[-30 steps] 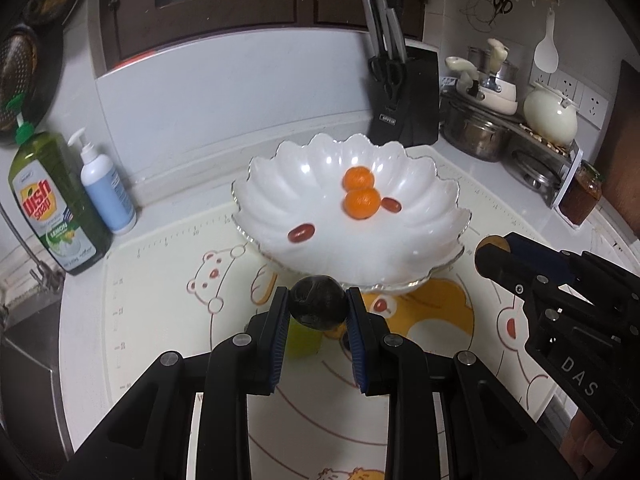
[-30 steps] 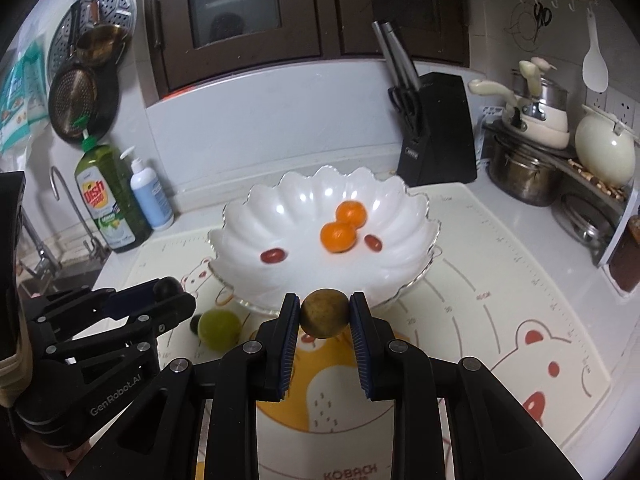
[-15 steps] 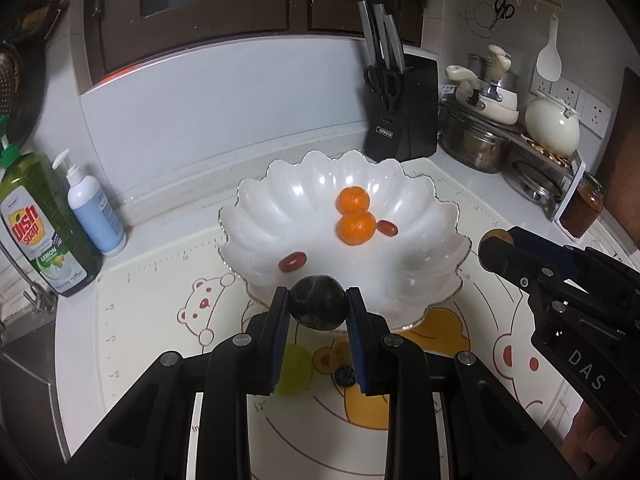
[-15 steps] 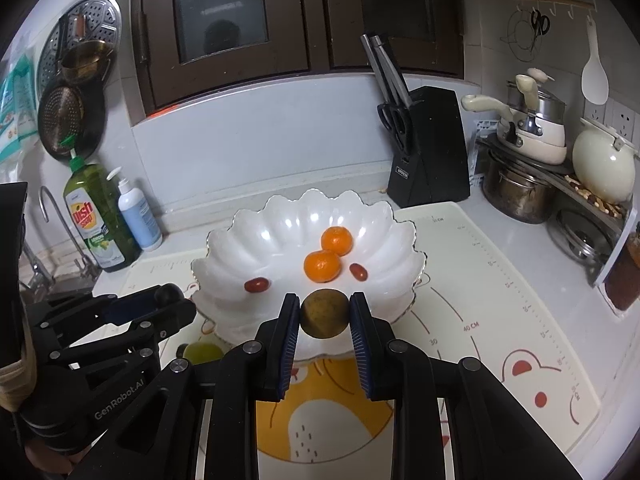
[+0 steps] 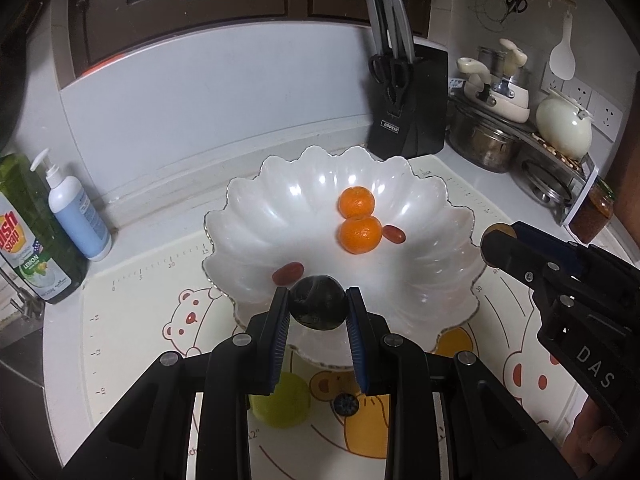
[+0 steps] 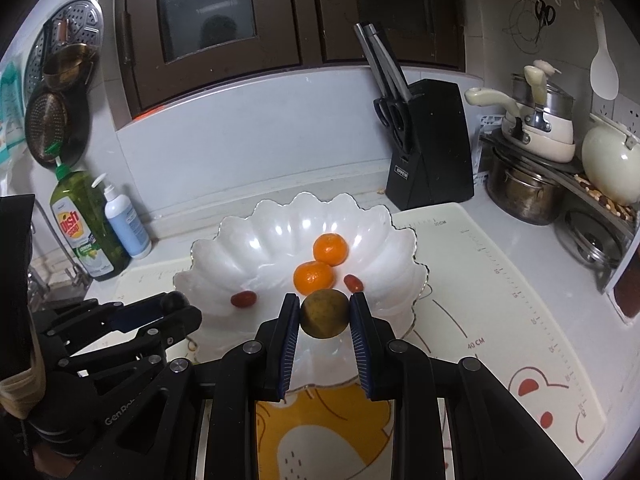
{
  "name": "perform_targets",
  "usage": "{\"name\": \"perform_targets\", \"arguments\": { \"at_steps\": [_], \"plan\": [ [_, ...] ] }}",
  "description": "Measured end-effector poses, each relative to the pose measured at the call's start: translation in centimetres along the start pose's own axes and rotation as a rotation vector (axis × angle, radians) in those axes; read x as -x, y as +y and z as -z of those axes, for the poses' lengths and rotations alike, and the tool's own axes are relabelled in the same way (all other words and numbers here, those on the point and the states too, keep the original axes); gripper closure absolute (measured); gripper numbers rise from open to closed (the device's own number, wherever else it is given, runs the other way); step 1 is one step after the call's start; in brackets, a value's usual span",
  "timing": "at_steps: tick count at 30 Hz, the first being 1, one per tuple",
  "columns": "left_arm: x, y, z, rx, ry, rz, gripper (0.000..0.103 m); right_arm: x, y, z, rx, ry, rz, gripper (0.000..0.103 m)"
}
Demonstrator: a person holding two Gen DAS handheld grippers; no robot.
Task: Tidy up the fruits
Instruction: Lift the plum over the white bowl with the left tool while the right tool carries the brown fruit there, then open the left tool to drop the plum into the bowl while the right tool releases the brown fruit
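The left gripper (image 5: 318,312) has its jaws clamped on a dark, nearly black round fruit (image 5: 318,308), matte and slightly wrinkled. The right gripper (image 6: 325,318) grips an olive-brown round fruit (image 6: 325,313), dull-skinned and mottled, between its jaws.

Directly beyond both sets of jaws sits a white scalloped bowl (image 5: 256,216) on a cream bear-print mat (image 5: 132,320) that covers the table (image 5: 156,228). The near rim of the bowl lies beneath the left jaws. Inside it, ahead of the left jaws and a little to the right, two glossy mandarins (image 5: 357,220) touch each other, one behind the other. A small red oblong fruit (image 5: 394,234) lies just beside the nearer mandarin, and a second red fruit (image 5: 287,273) rests just ahead of the left jaws' left finger.

Below the left jaws, on the mat outside the bowl, a yellow-green round fruit (image 5: 282,400) lies partly hidden by the finger, with a small dark blue berry (image 5: 345,403) near it.

Further off, to the left of the jaws, stand a green dish soap bottle (image 6: 86,228) and a white pump bottle (image 6: 126,224). Behind the bowl to the right is a black knife block (image 6: 430,152), then stacked pots (image 6: 532,152).
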State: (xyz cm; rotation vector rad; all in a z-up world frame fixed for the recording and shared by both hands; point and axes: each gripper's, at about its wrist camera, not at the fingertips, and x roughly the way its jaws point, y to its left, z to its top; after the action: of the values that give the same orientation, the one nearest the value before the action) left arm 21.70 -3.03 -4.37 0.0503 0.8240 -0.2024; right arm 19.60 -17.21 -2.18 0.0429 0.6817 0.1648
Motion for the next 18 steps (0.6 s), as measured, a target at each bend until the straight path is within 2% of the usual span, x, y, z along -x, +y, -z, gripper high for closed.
{"name": "perform_targets", "arguments": {
  "at_steps": [18],
  "plan": [
    [-3.9,0.0,-0.5,0.002,0.051,-0.002,0.074,-4.2,-1.3,0.3,-0.032,0.063,-0.024,0.076]
  ]
}}
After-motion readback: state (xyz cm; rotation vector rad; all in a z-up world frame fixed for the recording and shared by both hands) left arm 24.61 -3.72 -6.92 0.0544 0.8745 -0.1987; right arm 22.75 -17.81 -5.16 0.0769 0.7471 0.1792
